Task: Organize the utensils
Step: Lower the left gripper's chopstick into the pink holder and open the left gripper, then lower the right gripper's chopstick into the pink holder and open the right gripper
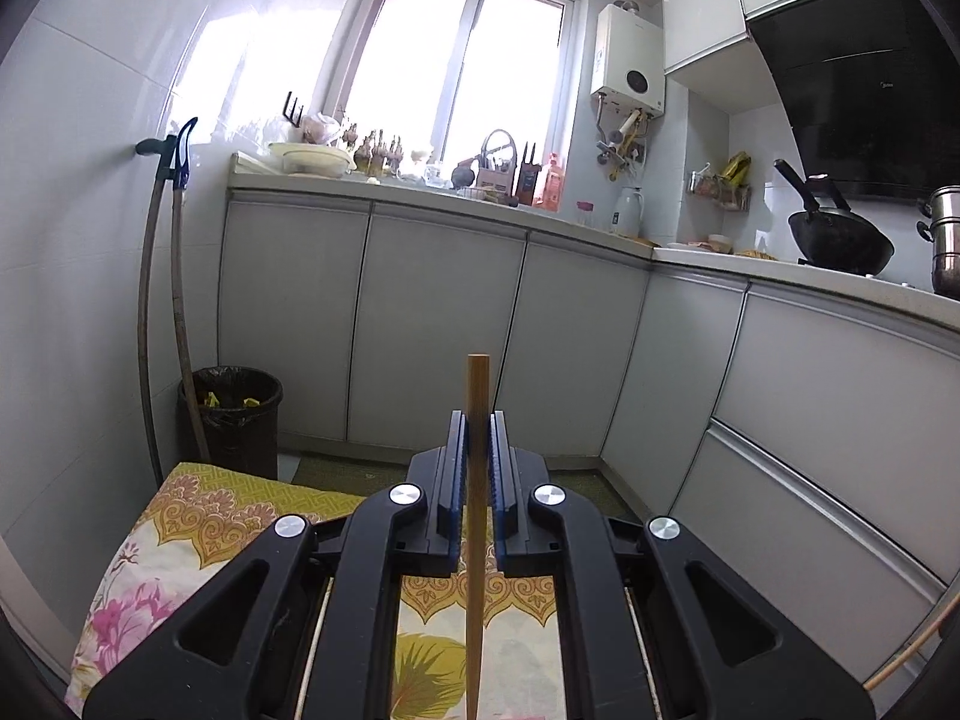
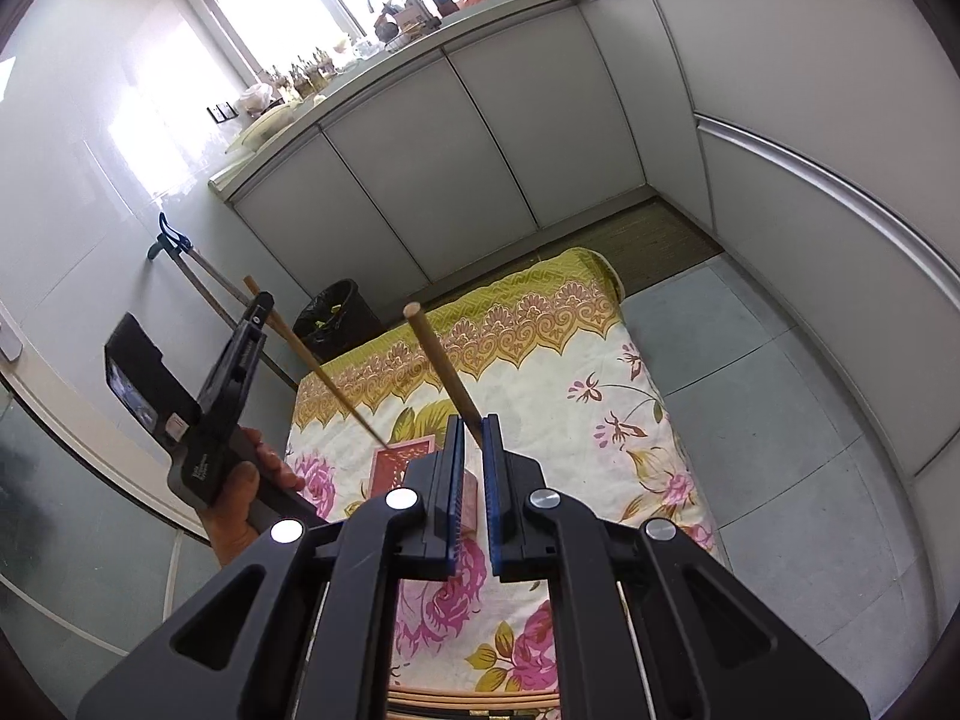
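Chopstick (image 1: pixel 478 480) clamped in each gripper (image 1: pixel 478 450); floral cloth (image 2: pixel 600 396) below; bin (image 1: pixel 231 414) beyond.

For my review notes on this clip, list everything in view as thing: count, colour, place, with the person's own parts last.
Chopsticks: two, tan wood, one in the left gripper, one in the right gripper, both lifted above the cloth.
Floral cloth: one, cream with pink flowers and yellow-green border, over a low surface below both grippers.
Red box: one, on the cloth, partly hidden.
Bin: one, black, on the floor by the left wall.
Long-handled tools: two, brown, clipped to the left wall.
Wok: one, black, on the counter at right.
Steel pot: one, silver, at the far right edge.
Water heater: one, white, right of the window.
Left gripper: black, blue pads, closed on its chopstick.
Right gripper: same, closed on its chopstick.
Hand: one, holding the left gripper.
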`<state>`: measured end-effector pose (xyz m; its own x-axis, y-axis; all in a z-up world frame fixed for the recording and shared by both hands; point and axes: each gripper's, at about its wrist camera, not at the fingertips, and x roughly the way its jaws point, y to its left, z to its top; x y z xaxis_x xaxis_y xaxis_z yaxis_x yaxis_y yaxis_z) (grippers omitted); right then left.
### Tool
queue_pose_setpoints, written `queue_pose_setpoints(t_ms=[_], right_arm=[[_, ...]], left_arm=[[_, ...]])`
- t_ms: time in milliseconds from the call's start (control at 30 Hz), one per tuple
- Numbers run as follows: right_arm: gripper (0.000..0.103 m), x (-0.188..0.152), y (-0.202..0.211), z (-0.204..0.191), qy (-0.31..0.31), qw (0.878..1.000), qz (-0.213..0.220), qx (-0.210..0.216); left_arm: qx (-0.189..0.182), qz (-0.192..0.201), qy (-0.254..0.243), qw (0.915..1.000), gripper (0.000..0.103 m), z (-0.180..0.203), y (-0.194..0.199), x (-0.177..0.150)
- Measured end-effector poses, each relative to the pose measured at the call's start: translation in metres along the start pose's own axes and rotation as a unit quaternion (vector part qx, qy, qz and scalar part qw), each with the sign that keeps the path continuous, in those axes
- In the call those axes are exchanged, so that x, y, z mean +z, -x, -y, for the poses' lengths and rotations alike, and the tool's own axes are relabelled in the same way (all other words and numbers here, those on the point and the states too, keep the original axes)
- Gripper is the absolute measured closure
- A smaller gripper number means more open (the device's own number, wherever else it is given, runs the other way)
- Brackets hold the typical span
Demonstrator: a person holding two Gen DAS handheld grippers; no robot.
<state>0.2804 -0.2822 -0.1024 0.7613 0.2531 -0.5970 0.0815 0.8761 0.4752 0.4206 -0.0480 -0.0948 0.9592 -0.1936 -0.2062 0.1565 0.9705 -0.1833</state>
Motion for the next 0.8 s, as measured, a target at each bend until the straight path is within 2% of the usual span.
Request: queue_pose_setpoints(t_ms=[33, 67, 100, 233, 433, 467, 500, 567, 667, 733, 800], right_arm=[[0.097, 0.001, -0.002, -0.001, 0.0, 1.0, 0.001, 0.002], [0.097, 0.003, -0.003, -0.003, -0.001, 1.0, 0.003, 0.006], [0.097, 0.005, -0.004, -0.005, -0.002, 1.0, 0.005, 0.01], [0.097, 0.012, -0.006, -0.016, -0.004, 1.0, 0.012, 0.024], [0.097, 0.012, -0.011, -0.026, 0.0, 1.0, 0.002, 0.02], [0.096, 0.011, -0.012, -0.025, 0.002, 1.0, -0.003, 0.013], [0.096, 0.011, -0.018, -0.022, 0.008, 1.0, -0.019, -0.002], [0.095, 0.008, -0.047, -0.014, 0.031, 0.994, -0.105, -0.022], [0.091, -0.015, -0.109, 0.02, 0.033, 0.969, -0.236, -0.056], [0.089, -0.034, -0.148, 0.041, 0.028, 0.953, -0.289, -0.087], [0.088, -0.05, -0.177, 0.054, 0.019, 0.944, -0.314, -0.098]], left_arm=[[0.0, -0.007, 0.004, 1.0, 0.089, -0.002, -0.001, -0.005], [-0.002, -0.015, 0.007, 0.9999, 0.075, -0.004, -0.003, -0.009], [-0.002, -0.023, 0.009, 0.9997, 0.071, -0.006, -0.003, -0.013], [-0.008, -0.035, 0.007, 0.9993, 0.068, -0.013, 0.016, -0.012], [-0.031, 0.03, 0.024, 0.9988, 0.068, -0.03, 0.105, 0.028], [-0.038, 0.036, 0.025, 0.9983, 0.065, -0.033, 0.122, 0.035], [-0.046, 0.039, 0.028, 0.9978, 0.064, -0.036, 0.136, 0.04], [-0.057, 0.038, 0.034, 0.9971, 0.06, -0.042, 0.164, 0.047], [-0.069, 0.017, 0.041, 0.9966, 0.058, -0.048, 0.19, 0.048], [-0.071, 0.003, 0.049, 0.9963, 0.058, -0.053, 0.202, 0.043], [-0.068, -0.012, 0.058, 0.9959, 0.056, -0.058, 0.207, 0.04]])
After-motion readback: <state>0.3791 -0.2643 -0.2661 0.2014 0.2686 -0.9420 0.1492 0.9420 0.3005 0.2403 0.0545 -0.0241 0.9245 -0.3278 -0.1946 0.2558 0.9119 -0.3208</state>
